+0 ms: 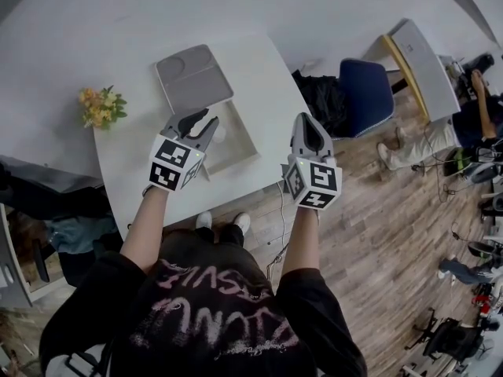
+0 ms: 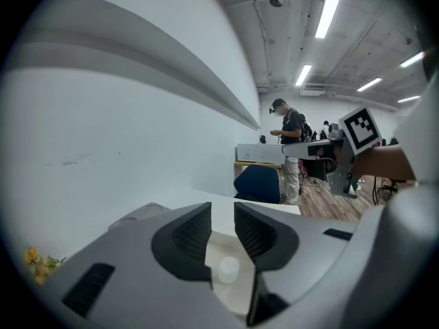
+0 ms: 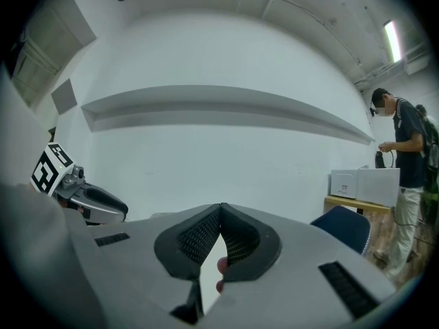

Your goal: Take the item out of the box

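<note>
A shallow open box lies on the white table, its grey lid resting just behind it. Inside the box sits a small white round item, seen as a little capped bottle in the left gripper view. My left gripper hovers over the box with its jaws apart; the bottle lies below the gap and no pad touches it. My right gripper hangs off the table's right edge, shut with its tips together and nothing between them.
A small bunch of yellow flowers stands at the table's left corner. Right of the table are a black bag and a blue chair, then another desk. A person stands farther off.
</note>
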